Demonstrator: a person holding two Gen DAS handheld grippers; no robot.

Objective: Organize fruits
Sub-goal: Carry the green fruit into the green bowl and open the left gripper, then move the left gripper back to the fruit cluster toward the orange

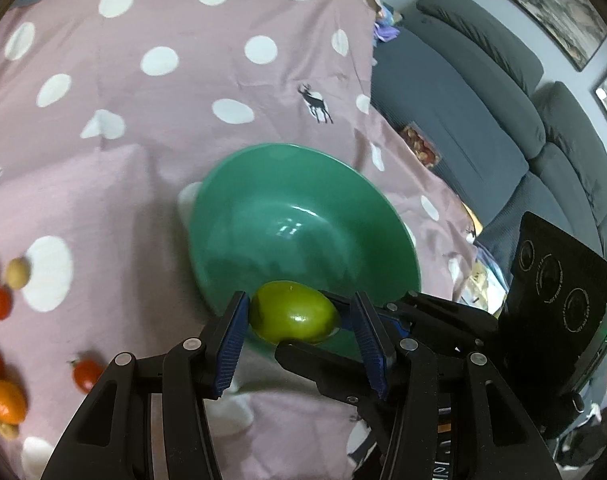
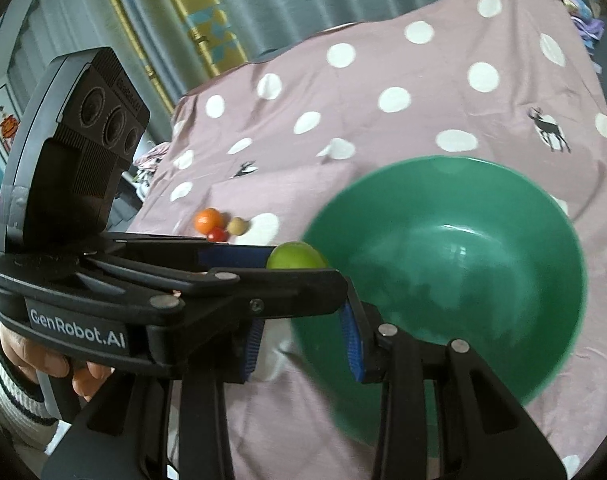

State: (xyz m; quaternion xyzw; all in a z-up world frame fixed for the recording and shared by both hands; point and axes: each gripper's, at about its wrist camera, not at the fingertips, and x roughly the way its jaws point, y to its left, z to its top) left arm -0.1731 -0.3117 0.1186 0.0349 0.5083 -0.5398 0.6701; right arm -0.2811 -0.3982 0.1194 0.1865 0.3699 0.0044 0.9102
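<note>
My left gripper (image 1: 297, 316) is shut on a green lime-like fruit (image 1: 293, 312) and holds it at the near rim of an empty green bowl (image 1: 303, 184). The same fruit (image 2: 295, 256) shows in the right wrist view, between the left gripper's fingers at the bowl's (image 2: 543, 208) left rim. My right gripper (image 2: 303, 344) is open and empty, near the bowl's near-left rim, below the left gripper. Loose fruits lie on the cloth at the left: an orange (image 1: 5, 400), small red tomatoes (image 1: 85, 374) and a beige round fruit (image 1: 17, 274).
A pink polka-dot cloth (image 1: 143, 100) covers the surface. A grey sofa (image 1: 483, 100) stands to the right beyond the cloth's edge. Curtains (image 2: 223, 12) hang behind. An orange (image 2: 208, 220), a tomato and a beige fruit (image 2: 238, 226) lie left of the bowl.
</note>
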